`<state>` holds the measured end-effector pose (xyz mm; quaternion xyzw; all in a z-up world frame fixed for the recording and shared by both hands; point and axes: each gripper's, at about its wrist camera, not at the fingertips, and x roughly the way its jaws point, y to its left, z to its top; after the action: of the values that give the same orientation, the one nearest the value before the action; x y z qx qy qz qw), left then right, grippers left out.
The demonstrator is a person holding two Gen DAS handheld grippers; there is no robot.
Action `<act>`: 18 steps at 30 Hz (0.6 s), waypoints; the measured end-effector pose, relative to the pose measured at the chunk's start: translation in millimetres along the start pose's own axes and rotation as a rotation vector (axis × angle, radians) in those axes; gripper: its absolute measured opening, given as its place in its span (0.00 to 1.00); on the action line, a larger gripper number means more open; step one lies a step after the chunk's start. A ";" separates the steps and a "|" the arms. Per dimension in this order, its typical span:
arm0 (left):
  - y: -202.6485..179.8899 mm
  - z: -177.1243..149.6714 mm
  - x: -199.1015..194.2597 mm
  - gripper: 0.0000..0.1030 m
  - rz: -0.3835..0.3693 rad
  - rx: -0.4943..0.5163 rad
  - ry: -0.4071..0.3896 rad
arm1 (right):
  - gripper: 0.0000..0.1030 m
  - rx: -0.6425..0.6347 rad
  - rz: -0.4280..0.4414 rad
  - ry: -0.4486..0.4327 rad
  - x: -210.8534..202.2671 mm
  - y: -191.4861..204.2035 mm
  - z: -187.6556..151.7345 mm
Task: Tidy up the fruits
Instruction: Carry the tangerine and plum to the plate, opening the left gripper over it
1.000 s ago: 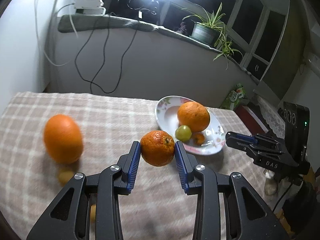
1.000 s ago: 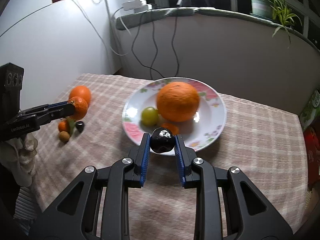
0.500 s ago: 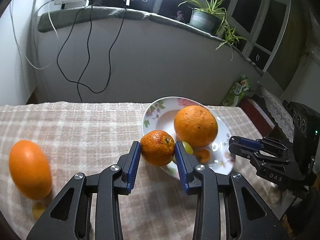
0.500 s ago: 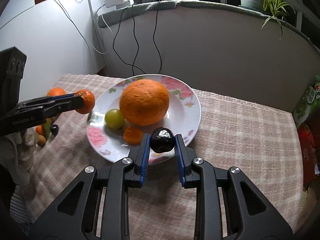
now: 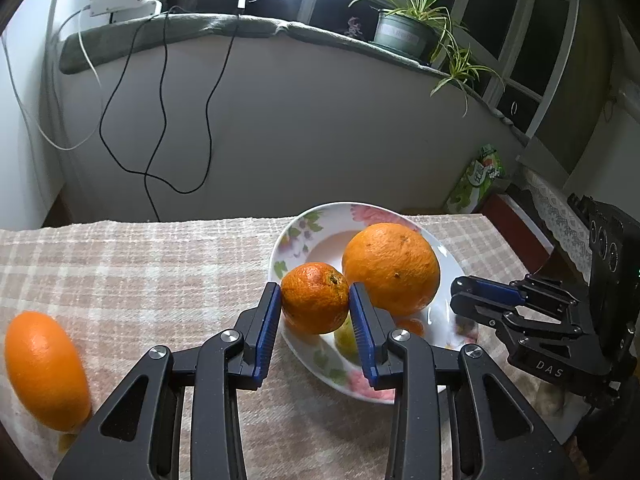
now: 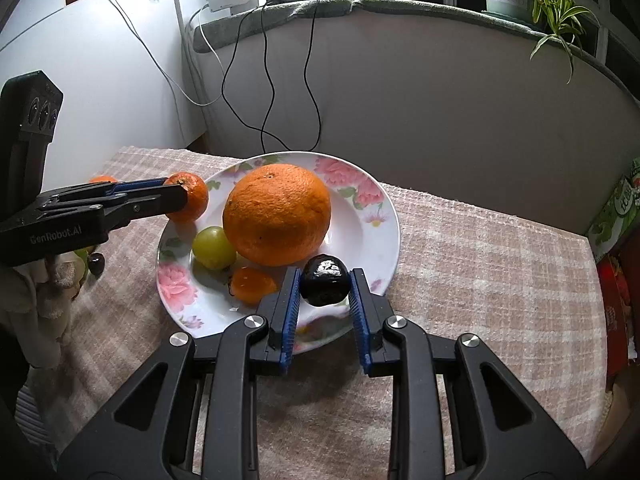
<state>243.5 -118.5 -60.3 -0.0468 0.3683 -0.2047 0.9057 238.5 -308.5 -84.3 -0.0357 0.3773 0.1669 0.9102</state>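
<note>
I've got my left gripper [image 5: 315, 310] clamped across a small, firm orange mandarin [image 5: 314, 297]; right gripper [image 6: 325, 291] pinches a glossy black plum-like fruit [image 6: 324, 279] — slippery, bruisable; release low over the flowered white plate [image 6: 384, 216].

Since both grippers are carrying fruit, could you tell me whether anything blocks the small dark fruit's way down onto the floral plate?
Nothing visible does. The right gripper holds the small dark fruit above a bare patch of the floral plate; the large orange sits behind it.

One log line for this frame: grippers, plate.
left gripper: shut on mandarin | right gripper: shut on dark fruit | both over plate
</note>
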 end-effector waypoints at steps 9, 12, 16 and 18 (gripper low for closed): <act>-6.1 2.3 4.9 0.33 -0.003 0.018 0.013 | 0.25 -0.022 0.007 0.006 2.5 1.7 1.5; -7.0 4.9 2.9 0.33 -0.001 0.020 0.002 | 0.25 -0.030 0.006 0.006 3.3 3.3 1.0; -7.2 7.2 -0.9 0.33 0.004 0.021 -0.011 | 0.25 -0.041 -0.004 0.005 2.8 7.9 2.5; -5.9 7.3 -3.5 0.35 0.005 0.018 -0.014 | 0.25 -0.041 -0.005 0.004 2.0 9.4 3.1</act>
<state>244.3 -123.0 -51.3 -0.0389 0.3603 -0.2053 0.9091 238.8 -298.4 -83.0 -0.0554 0.3754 0.1722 0.9091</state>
